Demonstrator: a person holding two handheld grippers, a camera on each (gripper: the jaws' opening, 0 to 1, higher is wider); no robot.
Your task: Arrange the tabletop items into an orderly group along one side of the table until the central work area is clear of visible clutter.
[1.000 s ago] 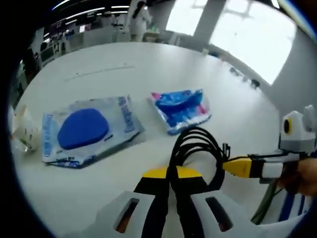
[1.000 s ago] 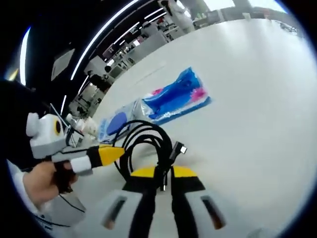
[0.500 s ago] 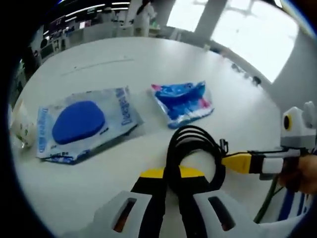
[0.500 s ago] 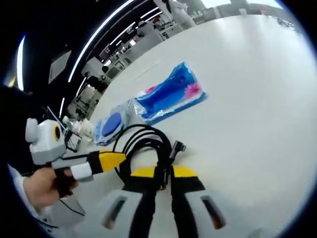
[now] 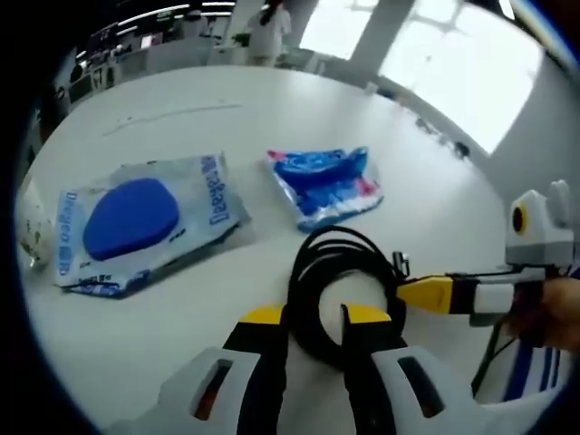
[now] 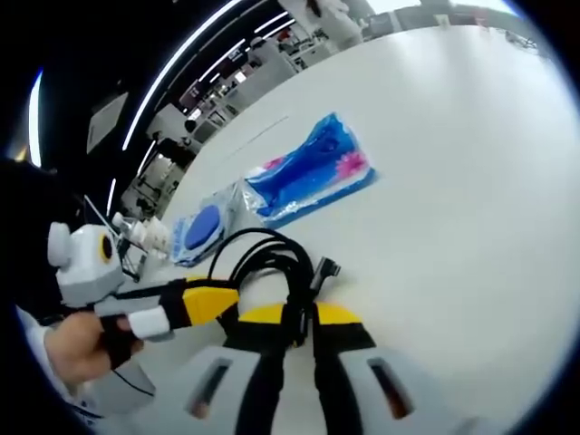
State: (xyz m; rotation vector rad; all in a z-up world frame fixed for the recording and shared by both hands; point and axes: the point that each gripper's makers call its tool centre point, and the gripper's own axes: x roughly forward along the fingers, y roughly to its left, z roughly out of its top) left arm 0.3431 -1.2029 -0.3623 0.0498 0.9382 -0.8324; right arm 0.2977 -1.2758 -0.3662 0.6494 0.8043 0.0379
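1. The left tongs (image 5: pixel 313 317) are open: their two yellow-tipped jaws stand apart, and the near side of the black cable coil (image 5: pixel 343 285) lies in the gap between them.
2. The right tongs (image 6: pixel 299 317) are closed on the same black cable coil (image 6: pixel 267 272); the strands pass between the two jaws, which stand almost together.
3. In the right gripper view, a small plug end (image 6: pixel 326 268) of the cable sticks out just to the right of the loop, above the white bench (image 6: pixel 471 181).
4. In the left gripper view, the right tongs (image 5: pixel 417 294) come in from the right side, with a yellow tip touching the coil and a hand (image 5: pixel 548 317) behind them.
5. In the right gripper view, the left tongs (image 6: pixel 213 302) come in from the left, held by a hand (image 6: pixel 77 349), and their yellow tip is at the coil.
6. Beyond the coil on the bench (image 5: pixel 272 118) lie two flat packages, near each other but apart: a clear bag with a blue oval pad (image 5: pixel 136 222) and a blue and pink packet (image 5: pixel 326 181).
7. A small white item (image 5: pixel 32 231) sits at the left edge, just beside the clear bag; what it is I cannot tell.
8. At the far side of the room a person (image 5: pixel 269 27) stands beyond the bench.
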